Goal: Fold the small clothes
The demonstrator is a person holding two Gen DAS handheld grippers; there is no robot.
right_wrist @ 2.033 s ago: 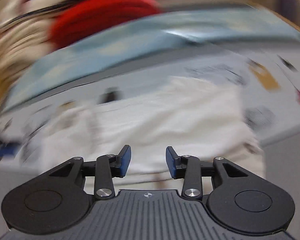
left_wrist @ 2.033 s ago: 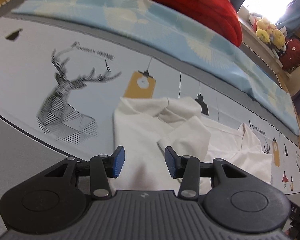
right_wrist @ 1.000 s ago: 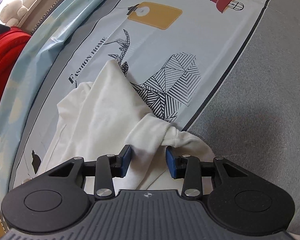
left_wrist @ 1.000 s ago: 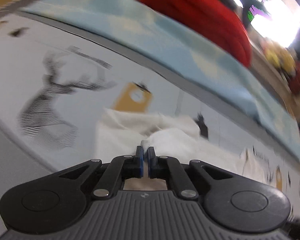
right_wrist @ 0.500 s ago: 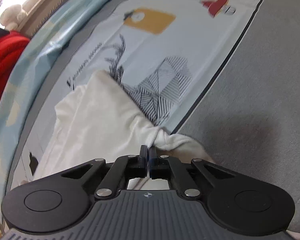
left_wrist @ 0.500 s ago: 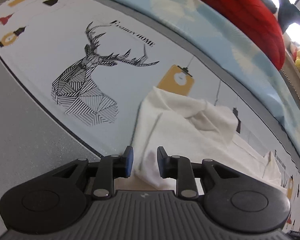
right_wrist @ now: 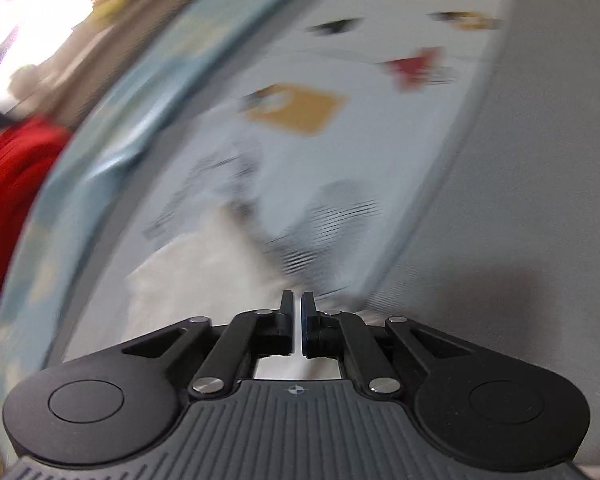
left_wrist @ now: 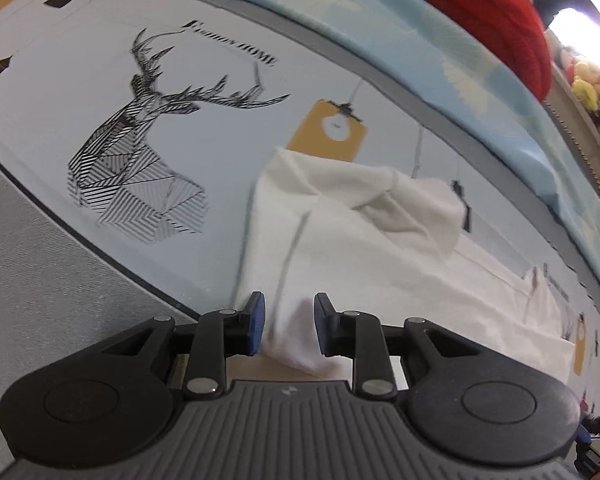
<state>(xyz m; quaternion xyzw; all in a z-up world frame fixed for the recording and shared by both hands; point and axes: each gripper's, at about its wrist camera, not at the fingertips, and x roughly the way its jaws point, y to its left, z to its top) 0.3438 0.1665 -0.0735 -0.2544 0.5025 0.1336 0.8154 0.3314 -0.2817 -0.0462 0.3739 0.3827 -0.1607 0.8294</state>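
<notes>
Left wrist — tool (left_wrist: 287, 322) agape astride garment (left_wrist: 364, 248)

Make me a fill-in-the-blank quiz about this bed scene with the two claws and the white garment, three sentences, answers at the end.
1. The left claw is ____, with a corner of the white garment between its blue pads.
2. The right claw is ____ on the garment.
3. The line-drawn animal head printed on the sheet, beside the garment, is a ____.

Missing words: open; shut; deer

Deer-print sheet (left_wrist: 148, 152), red blanket (left_wrist: 480, 4)
</notes>
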